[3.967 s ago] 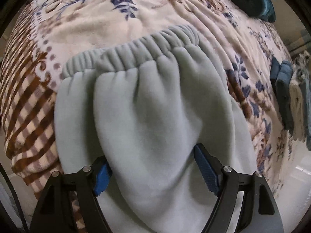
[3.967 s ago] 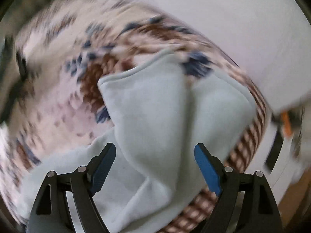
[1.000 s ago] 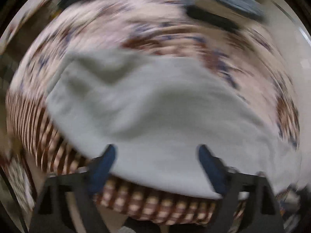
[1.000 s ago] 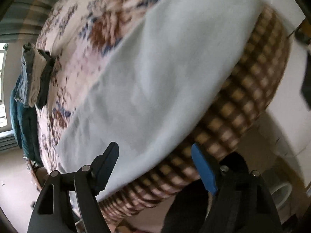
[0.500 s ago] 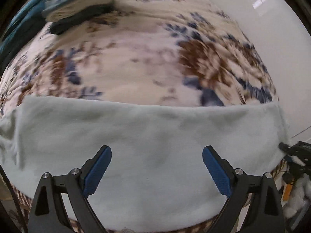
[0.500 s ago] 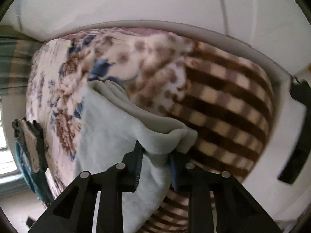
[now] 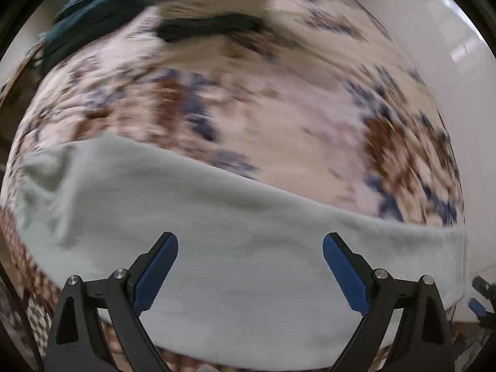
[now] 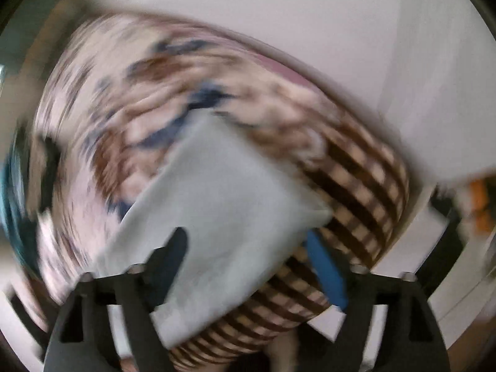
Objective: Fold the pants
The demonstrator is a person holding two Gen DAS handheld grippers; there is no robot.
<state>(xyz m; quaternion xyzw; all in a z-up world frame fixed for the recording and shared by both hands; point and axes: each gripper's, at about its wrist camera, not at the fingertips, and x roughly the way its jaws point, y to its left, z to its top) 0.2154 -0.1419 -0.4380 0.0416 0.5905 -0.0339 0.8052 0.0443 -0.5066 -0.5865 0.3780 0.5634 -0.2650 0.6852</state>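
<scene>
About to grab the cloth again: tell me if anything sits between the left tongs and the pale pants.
Nothing visible does. The left tongs hang open directly over the pale pants, which lie flat on the patterned blanket, with no object between.

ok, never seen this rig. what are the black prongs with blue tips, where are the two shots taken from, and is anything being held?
No robot arm here: a person holds a two-finger gripper in each hand, and each carries a fisheye camera looking forward along its fingers. The black prongs with blue pads are those fingers.

One picture is from the left gripper, the other from the right gripper. Both look steeply down at a bed covered by a floral blanket with a brown checked border. The pale grey pants lie flat across it, already folded into a long strip. Dark folded clothes sit at the far end, blurred.

Nothing is held. The left jaws stand wide above the pants. The right jaws are opening, with the end of the pants lying below them, unpinched.
</scene>
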